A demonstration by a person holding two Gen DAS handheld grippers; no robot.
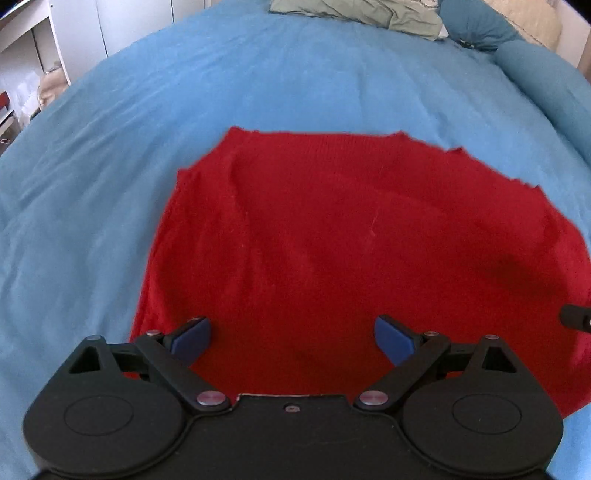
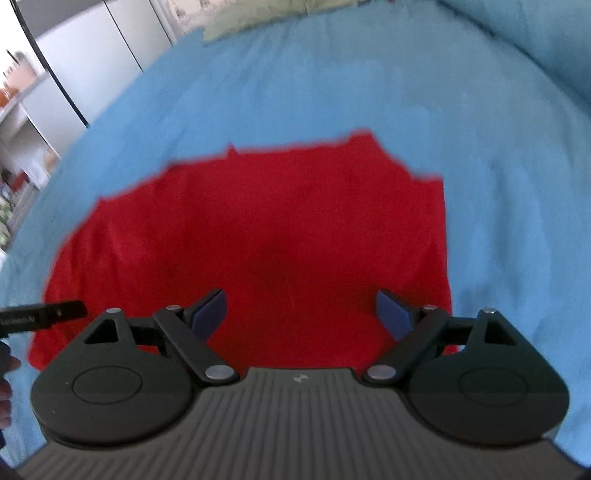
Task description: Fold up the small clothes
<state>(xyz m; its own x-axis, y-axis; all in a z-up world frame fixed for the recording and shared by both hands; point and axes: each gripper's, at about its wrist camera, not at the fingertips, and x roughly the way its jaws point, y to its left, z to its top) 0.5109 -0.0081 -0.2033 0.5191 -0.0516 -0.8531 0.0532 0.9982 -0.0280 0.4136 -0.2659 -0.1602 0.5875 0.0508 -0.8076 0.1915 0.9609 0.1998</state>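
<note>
Red knitted garment (image 1: 351, 240), a small soft piece already lying in a roughly rectangular, partly folded shape, rests flat on the bed's light blue cotton sheet (image 1: 258, 81), which is the largest thing in view and spreads out on every side of the knit. Beyond the garment's far edge, at the head of the bed, sits a crumpled pale green cloth (image 1: 362, 14), and off its far right corner a teal bolster pillow (image 1: 535, 70). Nearest to the cameras, over the garment's near edge, hover both tools: the left hand-held gripper (image 1: 291, 338) and the right hand-held gripper (image 2: 301, 314), each with its blue pads spread wide and nothing between them.

I judge the knit to be light, limp and stretchy, with a grippy surface rather than a slick one; it will sag and drape when lifted. The near corners or the ribbed far hem look like the best places to pinch, catching every layer at once.
</note>
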